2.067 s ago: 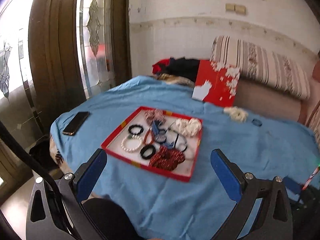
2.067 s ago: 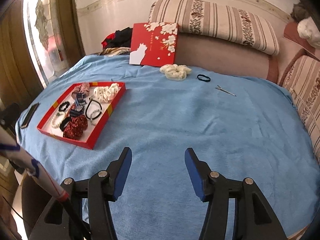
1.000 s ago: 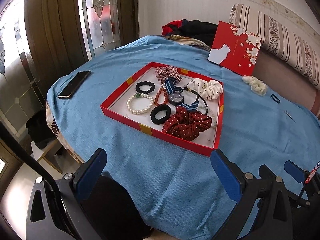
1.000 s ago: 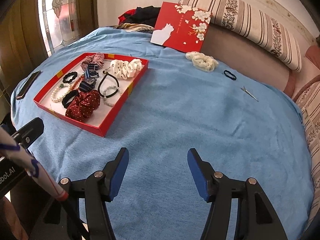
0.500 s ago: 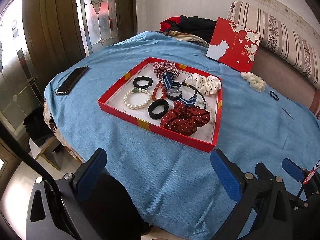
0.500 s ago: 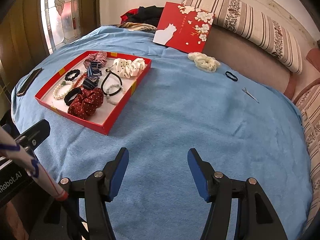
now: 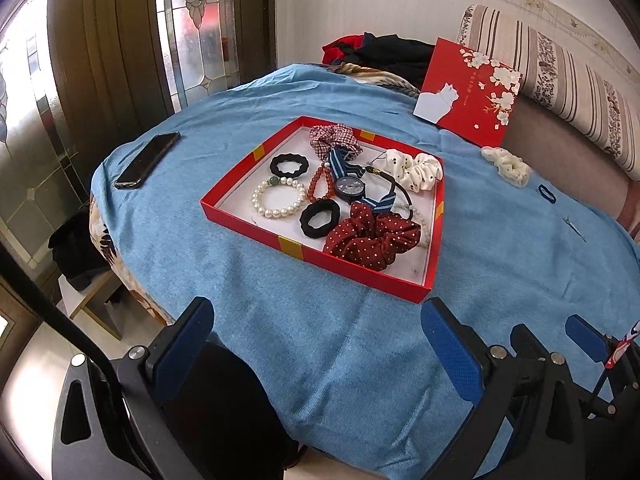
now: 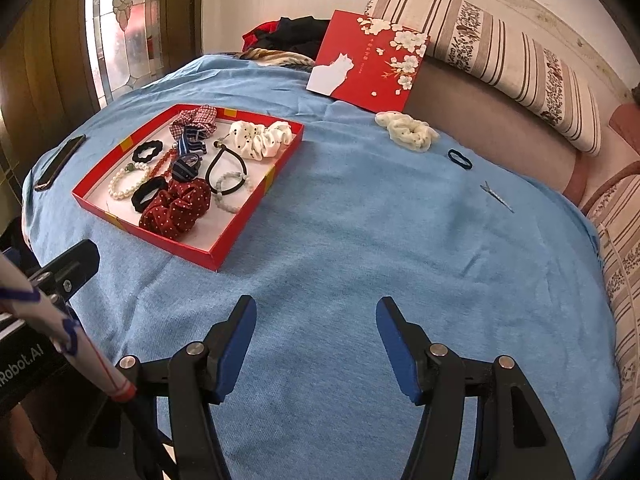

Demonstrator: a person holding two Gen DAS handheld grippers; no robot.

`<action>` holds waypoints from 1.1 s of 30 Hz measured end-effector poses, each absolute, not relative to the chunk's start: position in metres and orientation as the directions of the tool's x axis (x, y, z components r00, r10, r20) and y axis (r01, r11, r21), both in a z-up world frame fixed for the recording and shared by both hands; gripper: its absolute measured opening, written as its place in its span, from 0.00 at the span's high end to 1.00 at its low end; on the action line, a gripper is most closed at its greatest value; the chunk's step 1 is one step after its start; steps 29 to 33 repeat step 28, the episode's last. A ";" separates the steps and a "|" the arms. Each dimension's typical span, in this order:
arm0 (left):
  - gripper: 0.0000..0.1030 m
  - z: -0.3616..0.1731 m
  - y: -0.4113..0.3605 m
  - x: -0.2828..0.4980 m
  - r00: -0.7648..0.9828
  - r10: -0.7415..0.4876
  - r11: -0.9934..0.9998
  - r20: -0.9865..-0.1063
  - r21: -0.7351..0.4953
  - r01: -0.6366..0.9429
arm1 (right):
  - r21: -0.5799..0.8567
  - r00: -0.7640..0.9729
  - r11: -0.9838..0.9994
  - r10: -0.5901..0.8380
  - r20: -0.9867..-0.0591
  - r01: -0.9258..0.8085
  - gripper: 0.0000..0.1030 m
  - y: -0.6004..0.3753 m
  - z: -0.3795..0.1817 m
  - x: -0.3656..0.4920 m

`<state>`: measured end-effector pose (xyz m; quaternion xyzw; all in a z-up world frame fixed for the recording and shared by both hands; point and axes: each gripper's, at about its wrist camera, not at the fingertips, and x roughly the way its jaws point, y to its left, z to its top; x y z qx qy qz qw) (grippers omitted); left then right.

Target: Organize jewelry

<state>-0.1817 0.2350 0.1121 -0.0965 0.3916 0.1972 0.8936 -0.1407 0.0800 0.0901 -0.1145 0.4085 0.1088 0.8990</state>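
The right hand-held gripper (image 8: 314,334) hangs above the near part of the blue-covered counter (image 8: 360,248), its jaws spread wide with nothing between them. The left hand-held gripper (image 7: 318,334) is the same, wide open and empty, over the counter's near left edge, just short of the red tray (image 7: 434,240).

The tray lies toward the left side and already carries scrunchies, bracelets and hair ties. Three pieces lie loose on the cloth near the far right edge: a cream scrunchie (image 8: 408,132) just before the red lid (image 8: 368,64) that leans there, a dark hair tie (image 8: 460,159) to its right, and a thin metal hair clip (image 8: 497,196) nearer still.

The scrunchie looks light and soft; pinching a bunched fold should hold it, and it will squash, not slip. The hair tie is thin and limp, lying flat, so the fingers would likely need to press into the cloth to catch one side. The clip is stiff, slim and probably slippery; across its middle seems the safest hold.
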 end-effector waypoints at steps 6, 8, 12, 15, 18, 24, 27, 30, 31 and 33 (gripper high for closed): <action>0.00 0.113 0.232 -0.184 0.614 0.275 0.904 -0.740 -0.019 -0.427 | -0.116 0.639 0.951 0.100 -0.763 -0.287 0.35 0.079 0.089 -0.141; 0.00 0.112 0.232 -0.184 0.613 0.271 0.906 -0.742 -0.019 -0.424 | -0.115 0.636 0.951 0.099 -0.765 -0.286 0.35 0.078 0.088 -0.140; 0.00 0.111 0.230 -0.183 0.609 0.272 0.906 -0.745 -0.014 -0.423 | -0.111 0.632 0.952 0.099 -0.769 -0.285 0.35 0.077 0.087 -0.139; 0.00 0.110 0.230 -0.182 0.607 0.271 0.907 -0.747 -0.013 -0.421 | -0.112 0.627 0.952 0.097 -0.773 -0.285 0.34 0.076 0.084 -0.138; 0.00 0.110 0.230 -0.181 0.607 0.269 0.907 -0.748 -0.014 -0.420 | -0.112 0.619 0.952 0.092 -0.780 -0.284 0.32 0.076 0.080 -0.137; 0.00 0.110 0.229 -0.180 0.605 0.284 0.907 -0.744 0.002 -0.422 | -0.095 0.605 0.957 0.094 -0.790 -0.273 0.31 0.072 0.076 -0.135; 0.00 0.114 0.226 -0.179 0.613 0.292 0.911 -0.734 0.018 -0.412 | -0.079 0.602 0.960 0.102 -0.792 -0.267 0.30 0.065 0.074 -0.133; 0.00 0.115 0.226 -0.177 0.616 0.287 0.915 -0.733 0.019 -0.404 | -0.070 0.599 0.963 0.105 -0.794 -0.261 0.29 0.060 0.074 -0.132; 0.00 0.115 0.226 -0.177 0.616 0.287 0.915 -0.733 0.019 -0.404 | -0.070 0.599 0.963 0.105 -0.794 -0.261 0.29 0.060 0.074 -0.132; 0.00 0.115 0.226 -0.177 0.616 0.287 0.915 -0.733 0.019 -0.404 | -0.070 0.599 0.963 0.105 -0.794 -0.261 0.29 0.060 0.074 -0.132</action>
